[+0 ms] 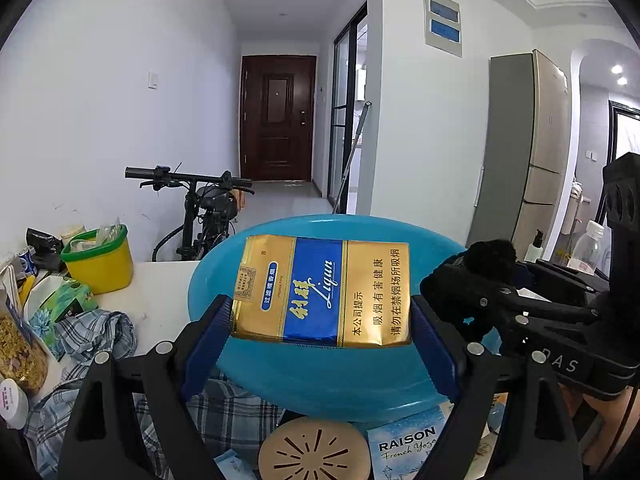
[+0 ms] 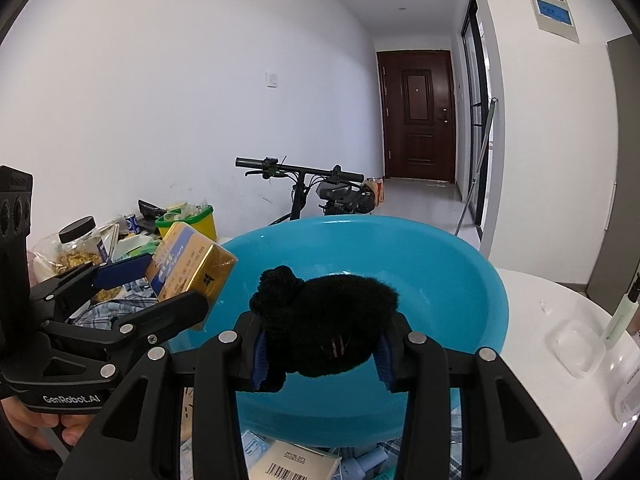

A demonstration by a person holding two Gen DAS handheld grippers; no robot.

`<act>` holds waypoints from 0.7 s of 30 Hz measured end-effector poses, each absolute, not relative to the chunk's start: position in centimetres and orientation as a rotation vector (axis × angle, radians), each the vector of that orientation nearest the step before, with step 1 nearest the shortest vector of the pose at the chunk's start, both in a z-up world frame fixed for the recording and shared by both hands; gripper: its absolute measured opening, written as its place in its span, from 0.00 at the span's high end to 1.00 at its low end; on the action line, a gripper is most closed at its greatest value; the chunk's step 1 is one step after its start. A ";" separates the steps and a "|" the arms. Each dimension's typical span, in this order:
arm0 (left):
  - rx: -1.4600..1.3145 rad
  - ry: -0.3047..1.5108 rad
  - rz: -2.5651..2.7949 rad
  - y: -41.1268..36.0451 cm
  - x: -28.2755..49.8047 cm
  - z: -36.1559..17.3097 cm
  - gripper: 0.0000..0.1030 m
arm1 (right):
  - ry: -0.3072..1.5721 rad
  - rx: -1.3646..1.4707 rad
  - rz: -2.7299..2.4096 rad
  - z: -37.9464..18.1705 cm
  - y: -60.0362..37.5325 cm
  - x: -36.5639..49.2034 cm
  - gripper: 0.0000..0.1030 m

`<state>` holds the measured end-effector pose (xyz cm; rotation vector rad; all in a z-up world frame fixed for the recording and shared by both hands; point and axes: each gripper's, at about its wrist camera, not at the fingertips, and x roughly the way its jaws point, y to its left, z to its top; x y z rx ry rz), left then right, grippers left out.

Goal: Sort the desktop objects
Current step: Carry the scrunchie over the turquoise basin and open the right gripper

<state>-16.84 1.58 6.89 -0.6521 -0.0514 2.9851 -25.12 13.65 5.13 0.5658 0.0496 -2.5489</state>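
Above the blue basin (image 2: pixel 460 280), left tool (image 1: pixel 320 320) pinches the cigarette pack (image 1: pixel 324 292); right tool (image 2: pixel 320 354) pinches a black fuzzy item (image 2: pixel 328 320). Judged step: depositing. Next move calls for lowering, then releasing.

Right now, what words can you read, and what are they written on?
"Liqun": gold and blue cigarette pack in the left gripper.
"RAISON French Yogo": blue box below the blue basin.
"GenRobot.AI": left gripper's body, in the right wrist view.
"DAS": right gripper, holding black fluffy thing.
Barcode box numbers: too blurred.
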 end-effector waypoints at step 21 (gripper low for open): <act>-0.651 -0.072 3.010 0.5 -17.0 6.9 0.14 | 0.062 0.551 -2.557 5.1 13.4 -24.9 0.61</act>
